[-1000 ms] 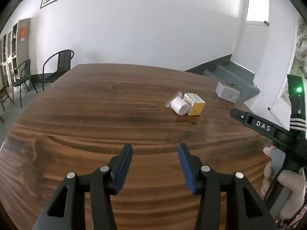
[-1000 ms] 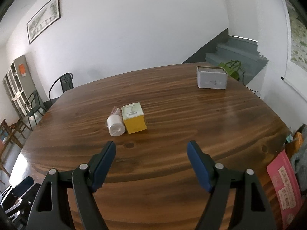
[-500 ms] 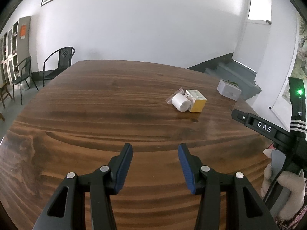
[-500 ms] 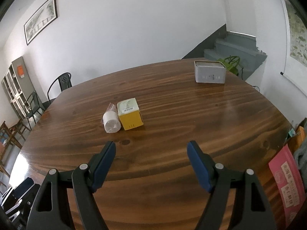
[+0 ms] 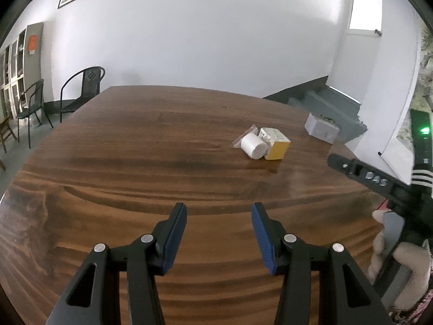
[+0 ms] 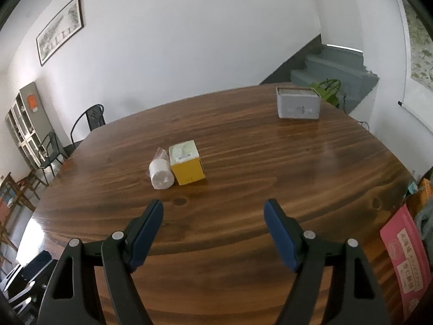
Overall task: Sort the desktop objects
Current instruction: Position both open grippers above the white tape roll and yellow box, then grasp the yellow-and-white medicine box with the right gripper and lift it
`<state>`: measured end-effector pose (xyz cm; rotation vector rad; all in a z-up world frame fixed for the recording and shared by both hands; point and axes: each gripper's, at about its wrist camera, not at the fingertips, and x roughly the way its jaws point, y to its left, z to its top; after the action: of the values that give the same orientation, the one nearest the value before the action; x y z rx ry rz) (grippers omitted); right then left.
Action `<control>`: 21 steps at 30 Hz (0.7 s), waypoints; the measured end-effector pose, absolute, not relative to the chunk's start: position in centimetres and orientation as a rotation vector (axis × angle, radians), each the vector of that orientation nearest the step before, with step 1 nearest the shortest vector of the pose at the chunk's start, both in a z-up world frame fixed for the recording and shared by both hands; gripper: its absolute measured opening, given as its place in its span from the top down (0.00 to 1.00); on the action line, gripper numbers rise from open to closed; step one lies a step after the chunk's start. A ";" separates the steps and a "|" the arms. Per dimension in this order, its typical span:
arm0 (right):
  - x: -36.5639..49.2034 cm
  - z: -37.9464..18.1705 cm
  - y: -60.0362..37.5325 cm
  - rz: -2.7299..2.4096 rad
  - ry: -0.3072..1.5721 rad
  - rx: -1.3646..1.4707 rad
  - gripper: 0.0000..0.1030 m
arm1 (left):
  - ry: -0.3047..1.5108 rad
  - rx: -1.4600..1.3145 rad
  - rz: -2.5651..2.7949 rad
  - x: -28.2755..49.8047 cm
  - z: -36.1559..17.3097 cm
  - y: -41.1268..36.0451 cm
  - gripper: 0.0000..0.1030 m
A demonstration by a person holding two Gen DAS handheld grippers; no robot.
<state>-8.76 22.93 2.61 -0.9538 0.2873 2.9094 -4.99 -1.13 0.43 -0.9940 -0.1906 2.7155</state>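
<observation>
Hovering over the near edge of the wooden table (image 6: 270, 162), both tools pointing down at bare wood: right gripper (image 6: 213, 211) with jaws standing well apart, nothing between them; left gripper (image 5: 219, 214) with jaws apart too, though narrower, likewise empty. Sitting out toward the middle of the table, well clear of both: a white roll (image 6: 161, 177) lying on its side in clear wrap, touching a yellow box (image 6: 187, 166) just to its right, with a grey box (image 6: 298, 106) far off near the back edge. Risking, probably, a nudge rather than a grasp — the roll being round and on its side, likely rolling away if one pad arrives first; and, being pressed against the yellow box, likely dragging that along or leaving no room for a finger between them. Crinkly wrap possibly slipping in the pads as well. Reading "DAS" on the right tool's black arm (image 5: 376, 181) in the left view; a barcode sticker on the yellow box's pale top, too small to make out; printed characters on a pink carton (image 6: 403, 254) beside the table — not legible.
</observation>
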 end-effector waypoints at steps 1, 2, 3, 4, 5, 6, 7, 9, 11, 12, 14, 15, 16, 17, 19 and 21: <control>-8.7 2.7 23.0 2.911 0.281 -0.948 0.23 | -0.194 -0.999 2.721 -5.1 0.4 -1.2 0.50; -8.8 2.6 23.2 2.912 0.283 -0.949 0.22 | -0.201 -0.998 2.723 -5.1 0.4 -1.3 0.50; -9.0 2.6 23.4 2.913 0.292 -0.954 0.22 | -0.207 -0.999 2.725 -5.2 0.4 -1.4 0.50; -9.2 2.5 23.6 2.910 0.303 -0.963 0.22 | -0.213 -1.002 2.726 -5.3 0.3 -1.5 0.50; -9.5 2.4 23.9 2.903 0.316 -0.975 0.22 | -0.219 -1.009 2.723 -5.4 0.2 -1.5 0.50; -9.8 2.4 24.1 2.899 0.325 -0.986 0.22 | -0.224 -1.015 2.721 -5.5 0.1 -1.6 0.50; -10.1 2.4 24.3 2.897 0.330 -0.996 0.22 | -0.227 -1.021 2.718 -5.6 0.0 -1.6 0.50; -10.8 2.4 24.5 2.898 0.333 -1.013 0.22 | -0.230 -1.031 2.716 -5.7 -0.2 -1.6 0.50; -11.8 2.5 24.3 2.909 0.319 -1.019 0.21 | -0.229 -1.035 2.716 -5.7 -0.3 -1.5 0.50; -12.5 2.4 24.1 2.915 0.306 -1.027 0.21 | -0.229 -1.037 2.717 -5.8 -0.4 -1.5 0.50; -14.3 2.1 23.3 2.927 0.271 -1.054 0.21 | -0.227 -1.039 2.718 -5.8 -0.5 -1.4 0.50; -15.3 1.9 22.9 2.933 0.253 -1.067 0.21 | -0.226 -1.041 2.718 -5.9 -0.6 -1.5 0.50; -16.2 1.7 22.5 2.939 0.235 -1.081 0.21 | -0.227 -1.041 2.718 -5.9 -0.6 -1.5 0.50; -17.1 1.5 22.1 2.945 0.217 -1.094 0.21 | -0.227 -1.042 2.717 -6.0 -0.6 -1.5 0.50; -19.0 0.8 21.7 2.936 0.223 -1.139 0.21 | -0.229 -1.050 2.714 -6.1 -0.7 -1.5 0.50; -20.9 0.0 21.5 2.916 0.238 -1.182 0.21 | -0.227 -1.058 2.704 -6.3 -0.9 -1.4 0.50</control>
<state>-20.91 21.51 0.05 -1.1822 0.2384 2.9158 -6.26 -1.37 -0.89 -1.0580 -0.2266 2.7038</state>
